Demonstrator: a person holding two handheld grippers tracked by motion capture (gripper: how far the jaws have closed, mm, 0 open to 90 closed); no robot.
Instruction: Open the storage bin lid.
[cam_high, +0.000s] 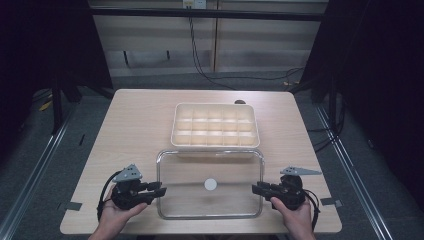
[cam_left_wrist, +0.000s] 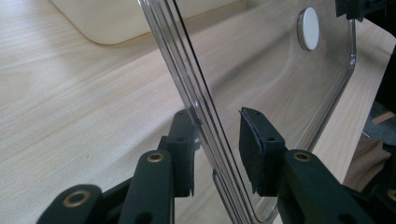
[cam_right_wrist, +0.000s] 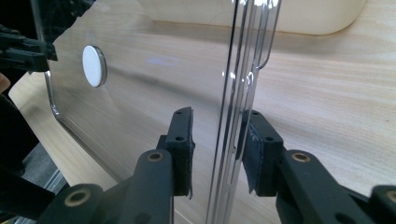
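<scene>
I see the table (cam_high: 135, 120) carrying a cream tray (cam_high: 215, 126) of compartments toward its far edge; nearer my side lies the clear lid (cam_high: 210, 186), white disc (cam_high: 210, 184) at its middle, its far rim touching the tray. My left gripper (cam_high: 159, 191) straddles the lid's left rim, jaws slightly spread, pads off it; my right gripper (cam_high: 256, 189) straddles the right rim, one pad touching, the other apart.
</scene>
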